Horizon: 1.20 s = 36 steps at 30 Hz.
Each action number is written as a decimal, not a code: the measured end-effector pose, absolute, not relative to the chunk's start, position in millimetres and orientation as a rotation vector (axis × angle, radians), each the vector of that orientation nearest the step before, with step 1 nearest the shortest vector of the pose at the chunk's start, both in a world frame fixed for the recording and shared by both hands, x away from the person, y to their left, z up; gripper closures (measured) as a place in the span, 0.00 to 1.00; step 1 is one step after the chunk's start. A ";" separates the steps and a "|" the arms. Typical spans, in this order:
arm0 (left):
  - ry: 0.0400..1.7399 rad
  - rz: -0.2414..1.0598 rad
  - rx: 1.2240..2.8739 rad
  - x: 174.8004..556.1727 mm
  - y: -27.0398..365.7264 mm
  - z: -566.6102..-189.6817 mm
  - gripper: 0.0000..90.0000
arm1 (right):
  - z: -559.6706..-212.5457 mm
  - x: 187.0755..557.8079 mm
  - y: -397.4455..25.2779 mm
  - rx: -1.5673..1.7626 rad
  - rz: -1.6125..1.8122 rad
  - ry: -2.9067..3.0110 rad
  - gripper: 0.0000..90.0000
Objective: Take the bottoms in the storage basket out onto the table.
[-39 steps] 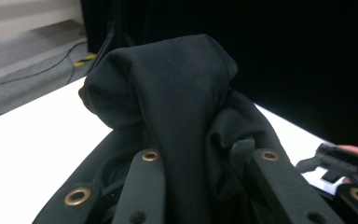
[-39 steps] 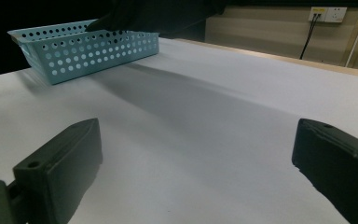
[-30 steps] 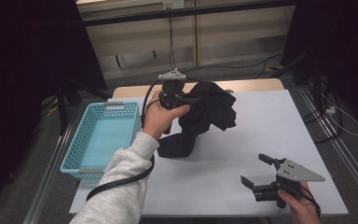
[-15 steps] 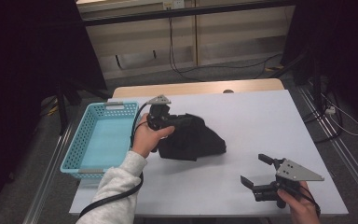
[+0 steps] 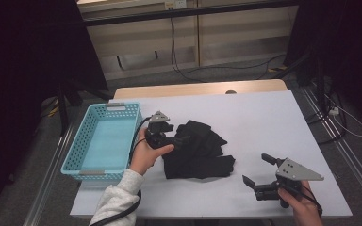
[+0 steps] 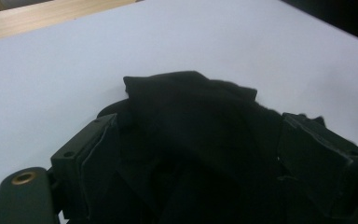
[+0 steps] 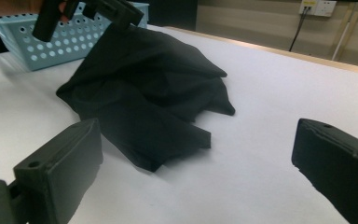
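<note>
A crumpled black cloth (image 5: 199, 151) lies on the white table (image 5: 264, 117), left of centre. My left gripper (image 5: 181, 140) is low at the cloth's left edge, pointing right. In the left gripper view its jaws stand wide apart with the black cloth (image 6: 191, 107) bunched between them, so the gripper (image 6: 200, 149) is open. The right gripper view shows the cloth (image 7: 144, 84) rising in a peak to the left gripper (image 7: 116, 9). Near the table's front right, my right gripper (image 5: 256, 168) is held open and holds nothing, well apart from the cloth.
A light blue perforated basket (image 5: 75, 149) stands on the table's left side, right beside my left hand; its wall (image 7: 70, 39) is seen behind the cloth. Bare white tabletop stretches right of the cloth. Cables lie on the floor behind the table.
My left gripper has come down and toward the near left with the cloth, which was lifted and now rests spread on the table. The right gripper has stayed put.
</note>
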<state>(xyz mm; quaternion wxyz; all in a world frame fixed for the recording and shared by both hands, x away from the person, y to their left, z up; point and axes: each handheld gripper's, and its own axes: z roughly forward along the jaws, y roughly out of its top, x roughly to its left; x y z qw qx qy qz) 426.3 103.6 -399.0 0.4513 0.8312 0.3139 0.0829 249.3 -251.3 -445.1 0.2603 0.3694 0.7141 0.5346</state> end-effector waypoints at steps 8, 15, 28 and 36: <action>0.752 0.193 2.058 419.4 100.8 -407.6 0.12 | -446.0 252.3 -249.6 1.014 1.449 1.932 0.01; 0.739 0.193 2.086 416.4 97.6 -417.6 0.11 | -446.9 253.9 -247.2 1.011 1.448 1.943 0.01; 0.744 0.220 2.069 416.1 98.4 -415.5 0.08 | -447.2 256.1 -245.5 1.012 1.462 1.948 0.01; 0.700 0.226 2.072 413.1 94.9 -412.5 0.06 | -447.1 260.8 -239.7 0.993 1.472 1.968 0.01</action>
